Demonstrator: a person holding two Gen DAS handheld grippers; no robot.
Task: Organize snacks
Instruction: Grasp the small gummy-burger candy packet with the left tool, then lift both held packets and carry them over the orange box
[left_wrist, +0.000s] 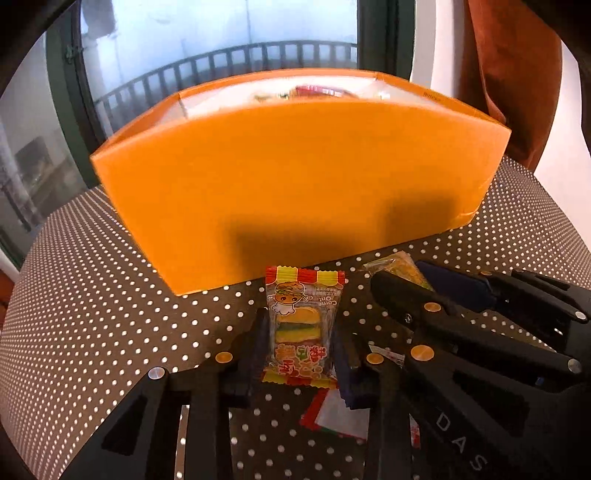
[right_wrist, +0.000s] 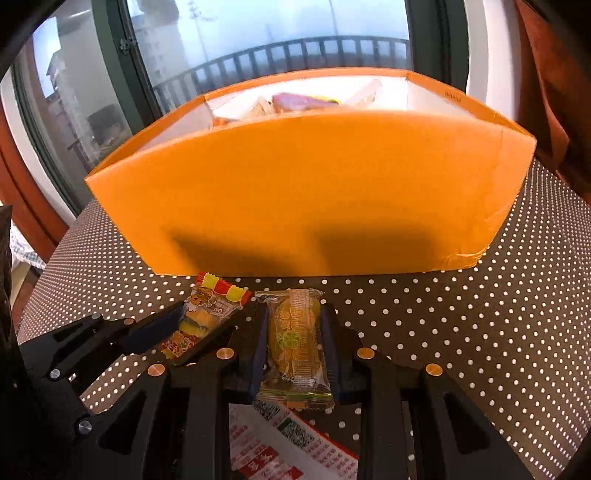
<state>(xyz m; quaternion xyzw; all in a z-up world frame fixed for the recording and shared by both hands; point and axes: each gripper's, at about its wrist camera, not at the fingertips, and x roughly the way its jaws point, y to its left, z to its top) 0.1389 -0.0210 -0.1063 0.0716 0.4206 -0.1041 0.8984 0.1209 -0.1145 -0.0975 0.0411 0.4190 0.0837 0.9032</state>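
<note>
My left gripper is shut on a burger gummy packet with a red and yellow striped top, held just in front of the orange box. My right gripper is shut on a yellow-green wrapped snack, also close to the orange box. The two grippers are side by side: the right gripper shows in the left wrist view, and the left gripper with its burger packet shows in the right wrist view. Several snacks lie inside the box, mostly hidden by its front wall.
The box stands on a brown tablecloth with white dots. A red and white packet lies on the table under the grippers; it also shows in the left wrist view. A window with a balcony railing is behind the box.
</note>
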